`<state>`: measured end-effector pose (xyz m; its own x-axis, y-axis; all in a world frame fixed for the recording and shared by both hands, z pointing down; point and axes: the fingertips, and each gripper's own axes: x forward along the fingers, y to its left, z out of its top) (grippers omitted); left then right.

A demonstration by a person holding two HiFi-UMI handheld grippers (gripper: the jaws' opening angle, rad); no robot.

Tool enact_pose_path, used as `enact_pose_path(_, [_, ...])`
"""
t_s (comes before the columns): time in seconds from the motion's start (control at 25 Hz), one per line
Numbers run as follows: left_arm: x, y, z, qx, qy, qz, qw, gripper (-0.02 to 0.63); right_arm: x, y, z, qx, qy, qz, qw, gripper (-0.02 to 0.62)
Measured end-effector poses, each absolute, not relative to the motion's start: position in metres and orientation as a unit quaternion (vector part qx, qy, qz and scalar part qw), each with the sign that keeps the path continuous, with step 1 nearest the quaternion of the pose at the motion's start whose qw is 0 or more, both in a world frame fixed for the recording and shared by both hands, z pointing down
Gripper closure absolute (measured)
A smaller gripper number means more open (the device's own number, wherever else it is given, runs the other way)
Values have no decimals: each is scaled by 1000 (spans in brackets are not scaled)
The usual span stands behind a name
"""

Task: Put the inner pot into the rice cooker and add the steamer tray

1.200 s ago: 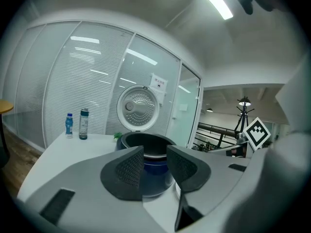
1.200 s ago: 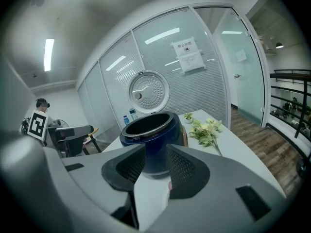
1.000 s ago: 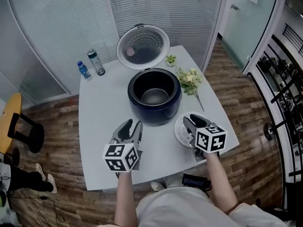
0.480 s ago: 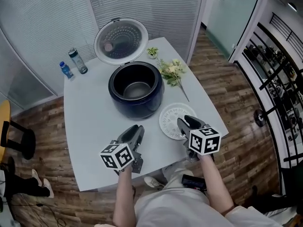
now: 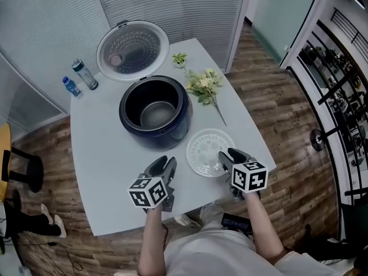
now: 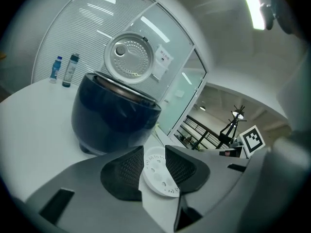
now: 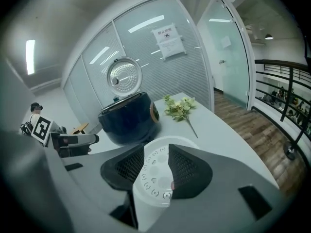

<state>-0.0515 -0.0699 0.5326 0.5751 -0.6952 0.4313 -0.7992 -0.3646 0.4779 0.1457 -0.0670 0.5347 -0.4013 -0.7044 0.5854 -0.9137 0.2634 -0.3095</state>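
Note:
The dark blue rice cooker stands mid-table with its lid swung up, and the metal inner pot sits inside it. The white perforated steamer tray lies flat on the table to its front right. My right gripper is at the tray's near right edge. Its jaws have just been opening and stand apart over the tray, without pressing on it. My left gripper is left of the tray. Its jaws have just been opening too, empty, with the tray showing beyond their gap.
Flowers lie right of the cooker, with a small plant behind them. Two bottles stand at the far left corner. The white table ends just behind both grippers. A chair and a person's legs are at the left.
Both grippers have dropped toward the table and drawn back toward its near edge. The right gripper, which covered much of the tray, now leaves most of it showing.

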Motion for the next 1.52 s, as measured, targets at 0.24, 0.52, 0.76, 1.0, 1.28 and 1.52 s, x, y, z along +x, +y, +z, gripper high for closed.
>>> enact_pose_path(0.24, [-28,-80,576,815,-437,96,369,468,172,-76,573,524,-759,336,191,440])
enact_pose_path(0.52, [-4,-83,623,795,-437,131,400,468,205,-76,610,532,-738,361,207,437])
enact_pose_path(0.76, [4,-90,648,785,-448,161,398,468,218,-74,634,528,-729,379,213,434])
enact_pose_path(1.0, [5,-92,663,775,-463,178,392,468,220,-79,646,523,-727,392,210,431])
enact_pose_path(1.28, [10,-98,671,770,-471,169,395,466,213,-84,660,516,-731,393,212,431])
enact_pose_path(1.52, [19,-100,674,770,-463,177,401,466,210,-79,669,512,-727,404,213,431])
